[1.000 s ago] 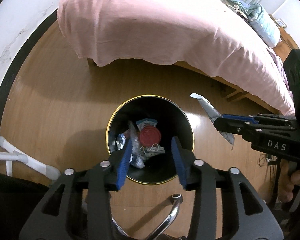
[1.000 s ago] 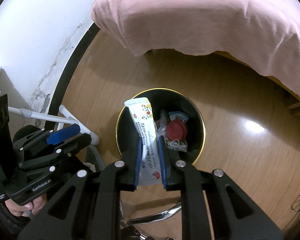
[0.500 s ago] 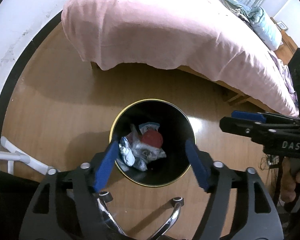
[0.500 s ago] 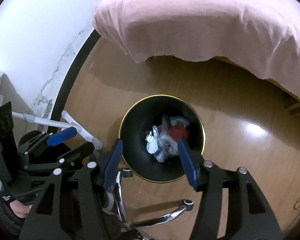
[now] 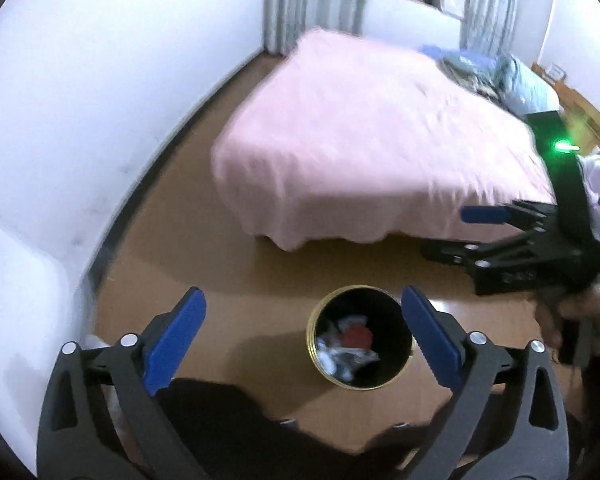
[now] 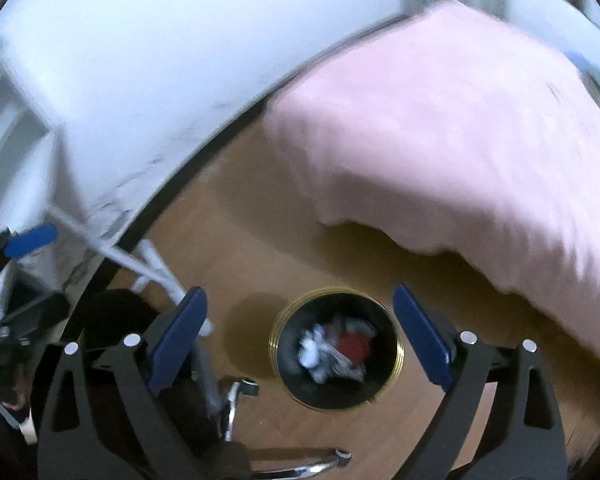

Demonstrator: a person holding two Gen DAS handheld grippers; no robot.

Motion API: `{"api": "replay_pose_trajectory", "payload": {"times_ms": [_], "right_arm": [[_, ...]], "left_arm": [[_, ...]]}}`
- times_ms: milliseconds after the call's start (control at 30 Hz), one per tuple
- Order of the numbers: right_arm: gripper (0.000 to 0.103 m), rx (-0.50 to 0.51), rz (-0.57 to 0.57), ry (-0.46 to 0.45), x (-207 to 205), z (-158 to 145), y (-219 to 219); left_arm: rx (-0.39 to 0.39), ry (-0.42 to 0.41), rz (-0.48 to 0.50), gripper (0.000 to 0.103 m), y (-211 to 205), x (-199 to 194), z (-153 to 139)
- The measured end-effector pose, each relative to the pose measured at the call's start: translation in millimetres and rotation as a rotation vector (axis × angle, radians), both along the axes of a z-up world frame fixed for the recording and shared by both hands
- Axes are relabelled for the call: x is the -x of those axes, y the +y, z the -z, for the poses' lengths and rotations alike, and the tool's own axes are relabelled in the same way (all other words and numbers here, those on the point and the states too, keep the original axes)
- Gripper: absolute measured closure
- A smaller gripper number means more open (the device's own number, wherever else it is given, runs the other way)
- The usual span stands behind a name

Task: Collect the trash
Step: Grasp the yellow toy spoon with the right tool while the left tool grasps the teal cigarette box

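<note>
A black round trash bin with a gold rim stands on the wooden floor; it also shows in the right wrist view. Inside lie crumpled wrappers and a red lid, also seen from the right wrist. My left gripper is wide open and empty, high above the bin. My right gripper is wide open and empty, also high above it. The right gripper shows from the side in the left wrist view.
A bed with a pink cover stands behind the bin. A white wall runs along the left. Chrome chair legs and white pipes lie near the bin. Pillows and clothes are on the far bed end.
Both grippers have risen and tilted up, away from the bin, which now looks smaller. One second ago the right gripper held a wrapper; it has opened and the wrapper lies in the bin.
</note>
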State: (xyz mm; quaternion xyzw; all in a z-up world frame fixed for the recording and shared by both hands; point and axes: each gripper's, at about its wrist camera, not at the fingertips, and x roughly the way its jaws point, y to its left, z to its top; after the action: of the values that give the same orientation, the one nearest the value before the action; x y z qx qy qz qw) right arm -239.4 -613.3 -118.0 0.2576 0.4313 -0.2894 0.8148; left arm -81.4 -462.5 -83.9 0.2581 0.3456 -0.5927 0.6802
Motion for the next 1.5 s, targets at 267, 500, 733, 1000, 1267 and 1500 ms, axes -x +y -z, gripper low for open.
{"api": "replay_pose_trajectory", "payload": {"times_ms": [267,500,733,1000,1267,1500], "right_arm": [[0.012,0.081,-0.617,0.013,-203,-65,115],[0.012,0.161,-1.194,0.129,-364,-75,277],[0.013,0.206,-1.455,0.298,-459,-53,379],[0.05,0.179,-1.534,0.388,-489,-37,415],[0.089,0.148,-1.529,0.359,-487,-46,413],[0.089,0.11,-1.431,0.312,-465,-63,373]], "left_arm": [[-0.078,-0.075,-0.37,0.007,177,-146,-54],[-0.192,-0.112,-0.763,0.007,347,-248,-61],[-0.243,-0.024,-0.928,0.007,449,-287,-51],[-0.243,0.018,-0.926,0.007,460,-325,-39],[-0.237,0.039,-0.88,0.007,434,-370,-25],[-0.268,0.048,-0.853,0.007,395,-412,-10]]}}
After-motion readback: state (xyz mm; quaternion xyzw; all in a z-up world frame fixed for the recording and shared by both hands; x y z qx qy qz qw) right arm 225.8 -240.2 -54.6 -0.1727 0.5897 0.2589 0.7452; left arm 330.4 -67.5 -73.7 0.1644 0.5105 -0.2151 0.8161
